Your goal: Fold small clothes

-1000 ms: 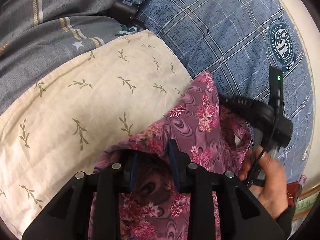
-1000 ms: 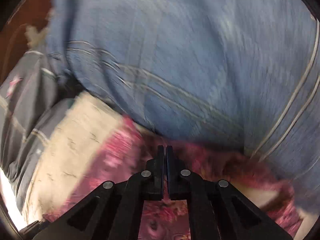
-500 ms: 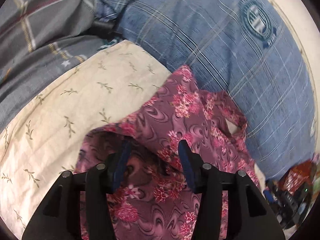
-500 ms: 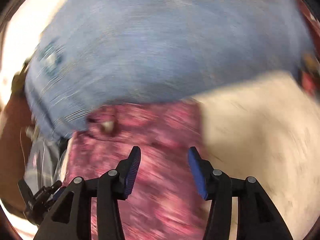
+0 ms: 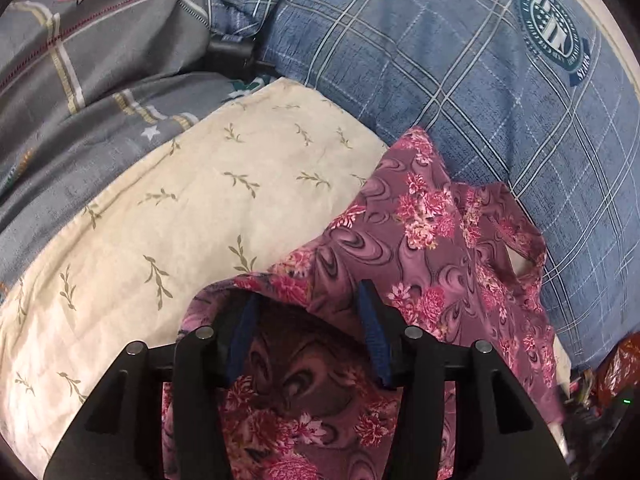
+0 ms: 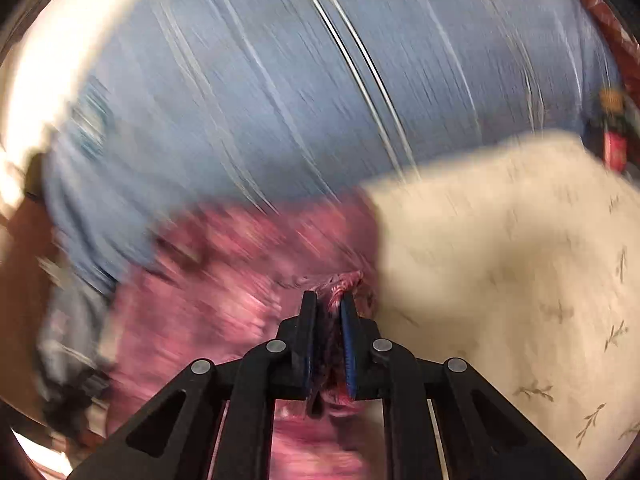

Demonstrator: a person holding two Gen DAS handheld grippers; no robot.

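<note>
A small purple garment with pink flowers (image 5: 424, 236) lies rumpled on a cream leaf-print cloth (image 5: 208, 200) and partly on a blue checked bedcover (image 5: 460, 60). My left gripper (image 5: 308, 300) is open, its jaws wide apart over a folded edge of the garment, with fabric lying between them. In the right wrist view, which is motion-blurred, my right gripper (image 6: 329, 304) is shut on a bunched edge of the garment (image 6: 224, 280), right at the border of the cream cloth (image 6: 512, 256).
A grey quilt with stars and stripes (image 5: 80, 52) lies at the far left. A black object (image 5: 230, 50) sits between the quilt and the bedcover. Reddish clutter (image 5: 616, 364) lies at the right edge. The blue bedcover (image 6: 320, 80) fills the far side.
My left gripper opened and let go of the garment. My right gripper swung across, opened, then shut on the garment's edge by the cream cloth. The hand with the right gripper left the left view.
</note>
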